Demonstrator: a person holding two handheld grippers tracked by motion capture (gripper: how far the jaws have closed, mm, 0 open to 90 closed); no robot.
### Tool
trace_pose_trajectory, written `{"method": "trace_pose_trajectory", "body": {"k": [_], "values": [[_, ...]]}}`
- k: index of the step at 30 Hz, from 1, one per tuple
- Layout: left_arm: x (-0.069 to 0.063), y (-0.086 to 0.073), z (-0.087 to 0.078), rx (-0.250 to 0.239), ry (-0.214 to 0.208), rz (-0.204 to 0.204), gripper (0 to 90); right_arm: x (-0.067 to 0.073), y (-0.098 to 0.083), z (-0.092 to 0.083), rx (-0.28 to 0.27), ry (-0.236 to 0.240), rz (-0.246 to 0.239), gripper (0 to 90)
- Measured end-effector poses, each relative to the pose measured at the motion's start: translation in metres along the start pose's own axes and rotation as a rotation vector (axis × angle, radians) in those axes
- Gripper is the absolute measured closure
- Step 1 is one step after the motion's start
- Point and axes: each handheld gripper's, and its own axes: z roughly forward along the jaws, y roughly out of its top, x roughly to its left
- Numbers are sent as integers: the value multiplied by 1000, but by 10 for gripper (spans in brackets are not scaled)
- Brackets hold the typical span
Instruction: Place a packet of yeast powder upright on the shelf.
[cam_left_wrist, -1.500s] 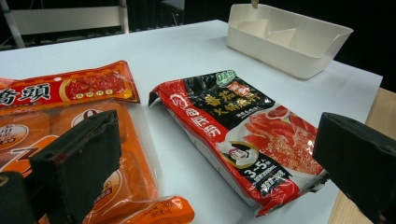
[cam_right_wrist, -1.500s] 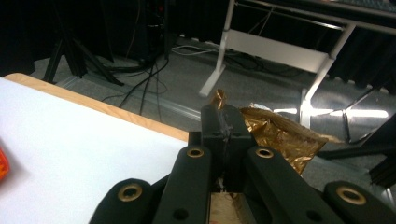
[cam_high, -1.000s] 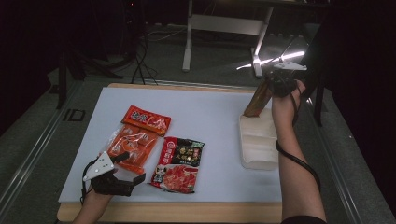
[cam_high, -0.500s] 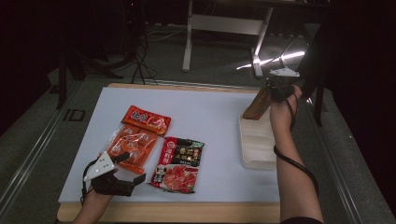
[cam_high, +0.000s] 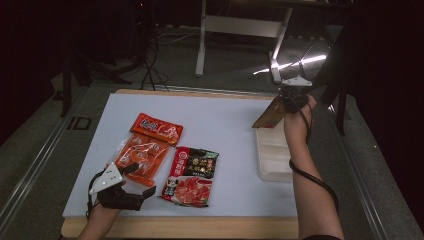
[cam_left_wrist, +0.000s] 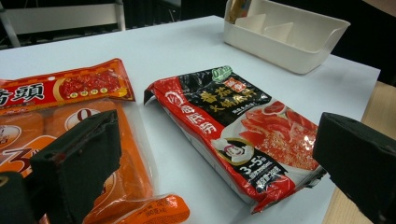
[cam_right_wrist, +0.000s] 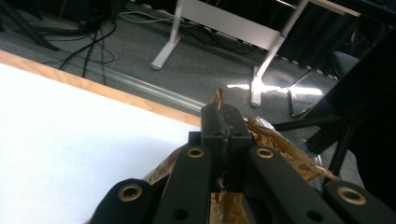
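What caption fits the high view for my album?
Right gripper lowers a brown packet into the white bin.

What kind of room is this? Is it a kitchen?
Probably not a kitchen. It looks like a dim studio or lab for recording: a white table on a grey floor, loose cables behind it, and a hand-held claw by the snack packets.

We see three snack packets: a red one (cam_high: 156, 127), an orange one (cam_high: 140, 157) and a black-and-red one (cam_high: 192, 175) (all lying flat) on the white table (cam_high: 225, 120).
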Motion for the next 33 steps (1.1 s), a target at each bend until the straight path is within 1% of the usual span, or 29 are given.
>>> {"method": "trace_pose_trajectory", "body": {"k": [3, 6, 8, 9, 10, 11, 13, 16, 19, 21, 22, 24, 25, 26, 27, 30, 33], "values": [[0, 0, 0, 1, 0, 0, 18, -10, -1, -2, -1, -14, 21, 900], [0, 0, 1, 5, 0, 3, 18, -18, -2, -5, -5, -37, 33, 900], [-1, 0, 1, 6, 1, 5, 18, -22, -3, -6, -3, -42, 38, 900], [-1, 0, 1, 5, 0, 4, 18, -23, -4, -7, -4, -56, 31, 900], [-1, 0, 1, 6, 0, 5, 18, -22, -5, -7, -5, -57, 23, 900], [-1, 0, 1, 6, 1, 6, 18, -22, -5, -6, -2, -47, 29, 900], [-1, 0, 2, 8, 2, 5, 18, -17, -8, -4, 7, -39, 20, 900], [-1, 0, 1, 5, 2, 4, 18, -9, -11, 0, 12, -8, 18, 900], [-1, 0, 1, 6, 2, 6, 18, -1, -14, 4, 34, 24, 19, 900], [0, 0, 1, 6, 1, 5, 18, 2, -16, 6, 34, 51, 36, 900], [0, 0, 1, 6, 1, 6, 18, 3, -16, 6, 35, 69, 45, 900], [0, 0, 1, 6, 2, 6, 18, 5, -17, 7, 32, 123, 78, 900], [-1, 0, 1, 5, 2, 5, 18, 6, -17, 7, 31, 140, 87, 900], [-1, 0, 1, 5, 2, 7, 18, 8, -18, 8, 29, 173, 106, 900], [-1, 0, 1, 6, 2, 7, 18, 9, -19, 9, 29, 189, 113, 899], [-1, 0, 1, 7, 2, 8, 18, 16, -21, 11, 24, 209, 107, 898], [-1, 0, 1, 5, 3, 7, 18, 20, -22, 11, 19, 223, 118, 890]]}}
